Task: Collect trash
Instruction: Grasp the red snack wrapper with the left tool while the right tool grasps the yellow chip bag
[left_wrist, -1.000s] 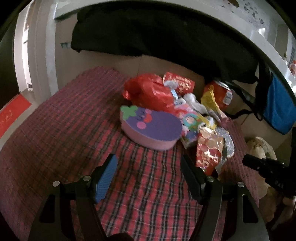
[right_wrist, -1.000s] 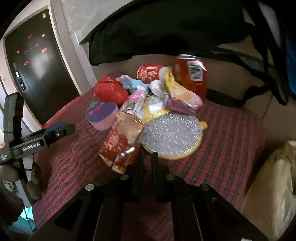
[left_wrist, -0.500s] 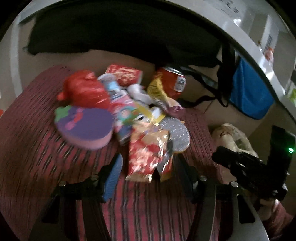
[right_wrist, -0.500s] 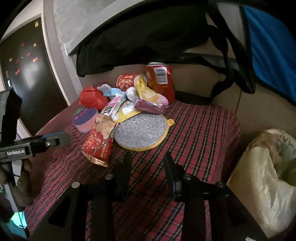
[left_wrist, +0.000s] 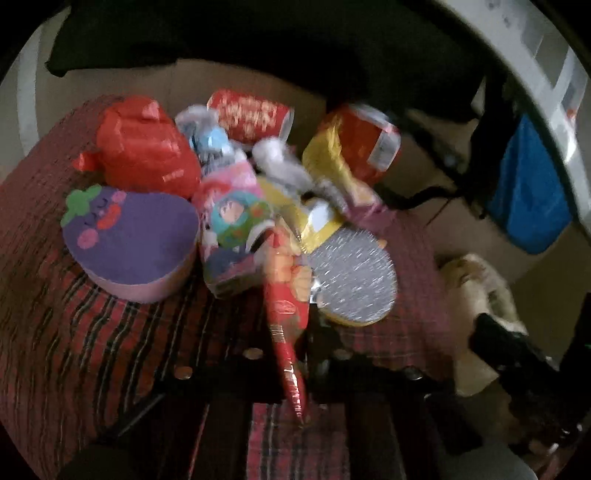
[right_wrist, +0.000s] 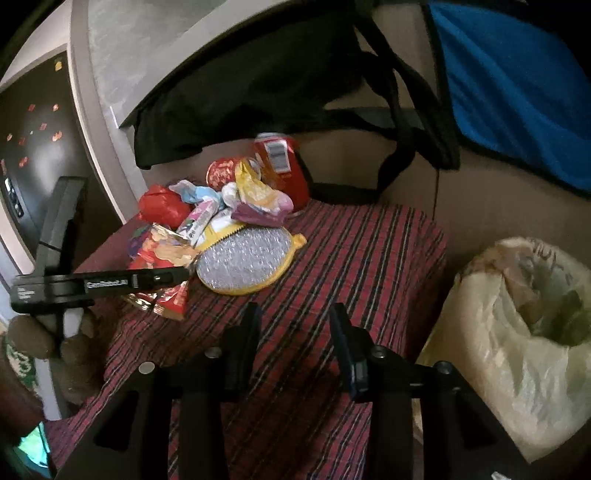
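I am working the left tool, whose jaws have just been closing and are now clamped on the near end of the red snack wrapper; the foil is squeezed flat between them at the front of the litter pile on the plaid-covered tabletop. The wrapper's far end is lying against the silver round board and the pink cartoon packet, so I judge a slow, straight lift is best, peeling it up and toward me so nothing else is dragged along. The right tool is hovering over bare cloth with nothing between its jaws, which have just been opening and are standing apart. The lined bin is sitting just off the tabletop's right edge, so I am planning to carry the wrapper across there, keeping clear of the right tool. The purple eggplant box looks like a keeper, so I am leaving it alone.
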